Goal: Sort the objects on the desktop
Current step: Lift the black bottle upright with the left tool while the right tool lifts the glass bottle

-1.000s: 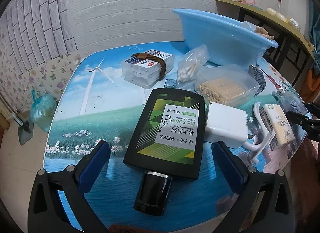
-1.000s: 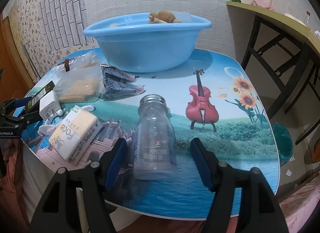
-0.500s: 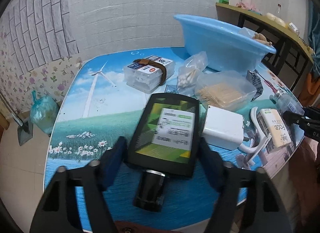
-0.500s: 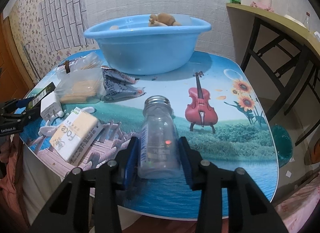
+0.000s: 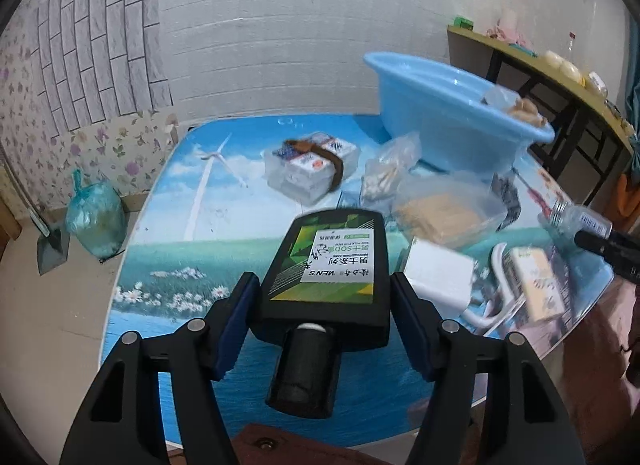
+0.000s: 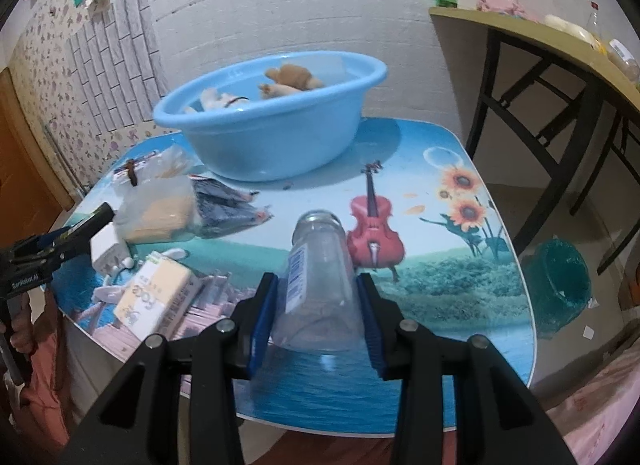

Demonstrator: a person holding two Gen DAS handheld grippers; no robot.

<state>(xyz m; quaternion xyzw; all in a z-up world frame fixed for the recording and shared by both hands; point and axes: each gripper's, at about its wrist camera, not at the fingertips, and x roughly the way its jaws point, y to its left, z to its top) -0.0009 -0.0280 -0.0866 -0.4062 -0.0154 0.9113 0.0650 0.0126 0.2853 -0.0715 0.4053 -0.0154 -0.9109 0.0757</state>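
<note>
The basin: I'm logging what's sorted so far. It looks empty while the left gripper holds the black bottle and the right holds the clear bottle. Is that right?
Not quite: the basin is not empty. The right wrist view shows plush toys in it. The rest stands: the left gripper holds the black bottle, and the right gripper holds the clear bottle.

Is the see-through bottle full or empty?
Empty, it seems. The clear bottle, held between the right gripper's pads, shows the table picture straight through its walls, with no liquid line visible.
</note>
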